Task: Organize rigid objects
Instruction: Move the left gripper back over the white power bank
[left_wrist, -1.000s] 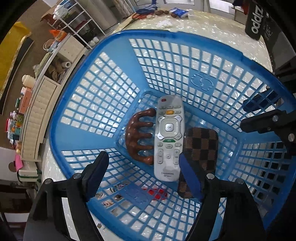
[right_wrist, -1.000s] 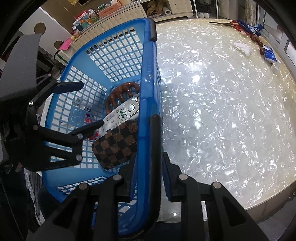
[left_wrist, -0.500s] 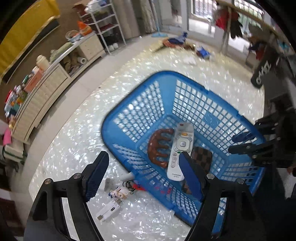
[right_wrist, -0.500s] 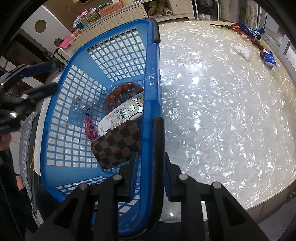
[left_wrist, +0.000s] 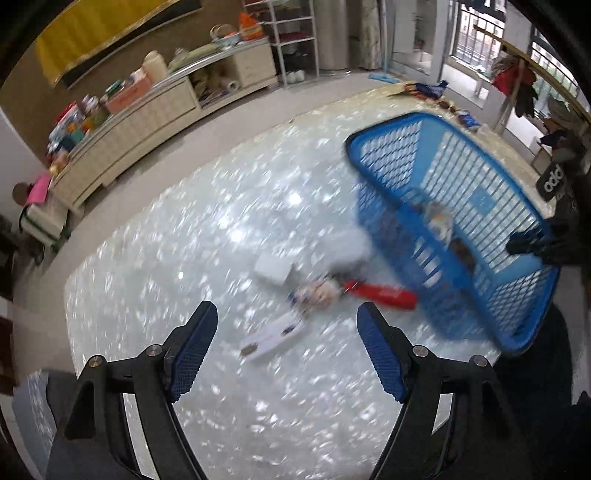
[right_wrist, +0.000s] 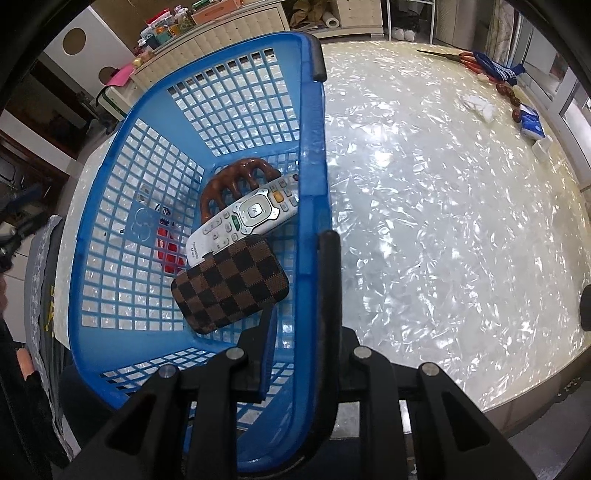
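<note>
Pearlescent white tabletop (right_wrist: 443, 221): now seen wide by the left gripper (left_wrist: 284, 354), drawn back from above the blue plastic lattice basket (right_wrist: 122, 206), jaws spread, empty. Basket rim is clamped by the right gripper (right_wrist: 301, 354). Checkered brown case (right_wrist: 229, 284), white remote (right_wrist: 243, 218) and brown claw clip (right_wrist: 229, 177) are already binned. Blurred red item (left_wrist: 380, 293) and white card (left_wrist: 273, 336) remain outside; likely next targets.

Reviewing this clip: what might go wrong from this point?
The right hand-held gripper pinches only the blue basket rim, so the basket may slip or tip. The remote, checkered case and brown claw clip crowd that wall and might slide. The left hand-held gripper is open, giving no support.
</note>
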